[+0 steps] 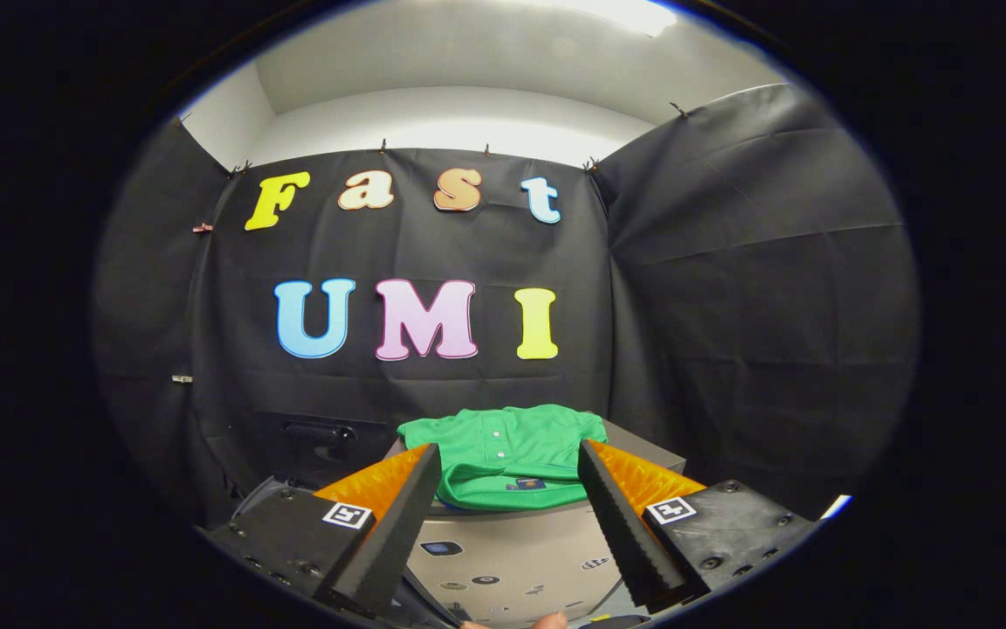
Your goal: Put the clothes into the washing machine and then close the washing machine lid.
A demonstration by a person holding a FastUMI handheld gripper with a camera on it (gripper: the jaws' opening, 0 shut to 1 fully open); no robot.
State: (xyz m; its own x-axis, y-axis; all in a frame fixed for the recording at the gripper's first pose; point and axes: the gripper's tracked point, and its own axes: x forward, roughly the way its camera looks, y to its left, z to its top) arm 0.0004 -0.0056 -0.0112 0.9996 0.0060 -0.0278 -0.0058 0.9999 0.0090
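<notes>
A green collared shirt (503,454) with small white buttons lies folded on top of the grey washing machine (512,550), just ahead of my fingers. My gripper (508,463) is open, its two fingers spread wide to either side of the shirt's near edge, with nothing pressed between them. The machine's front panel with dials and stickers faces me below the shirt. Whether the lid is up or down is hidden by the shirt.
Black cloth walls close in behind and to the right of the machine. A dark case with a handle (320,432) stands to the left behind the machine. A fingertip (547,621) peeks in below the fingers.
</notes>
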